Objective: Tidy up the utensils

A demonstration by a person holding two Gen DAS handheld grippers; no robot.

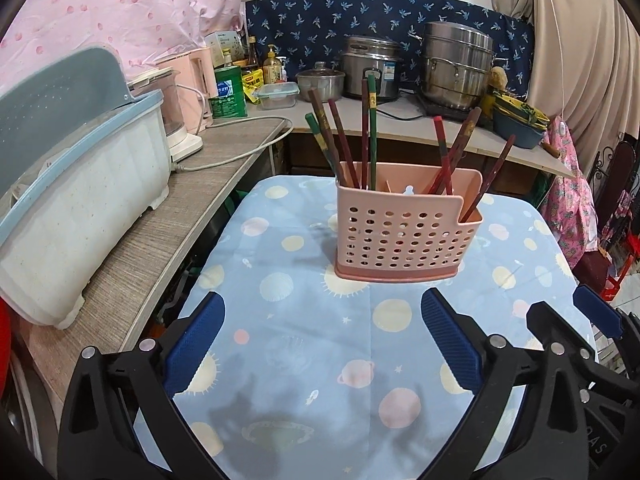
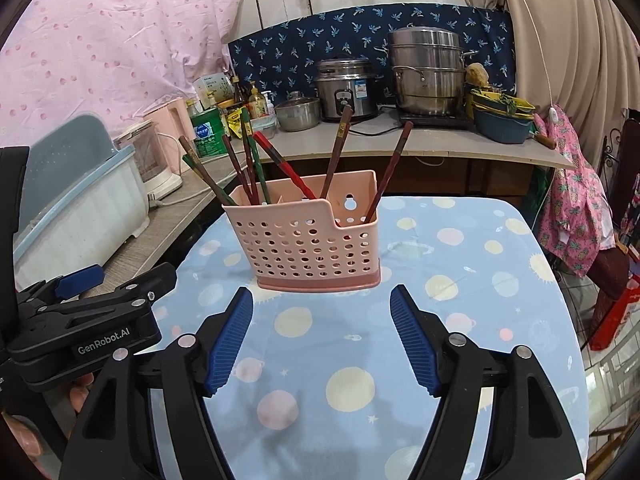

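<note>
Left tool (image 1: 322,332) and right tool (image 2: 322,332) both spread, empty, planet-print tablecloth (image 1: 304,360), cluttered kitchen counter (image 1: 400,120) behind

Small table (image 1: 560,280) under planet-print blue cloth (image 1: 304,360), pink perforated caddy (image 1: 404,236) upright on it

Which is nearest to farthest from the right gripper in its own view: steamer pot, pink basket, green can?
1. Pink basket, just ahead of the right gripper on the table.
2. Green can, left counter.
3. Steamer pot, back counter, right.
</note>
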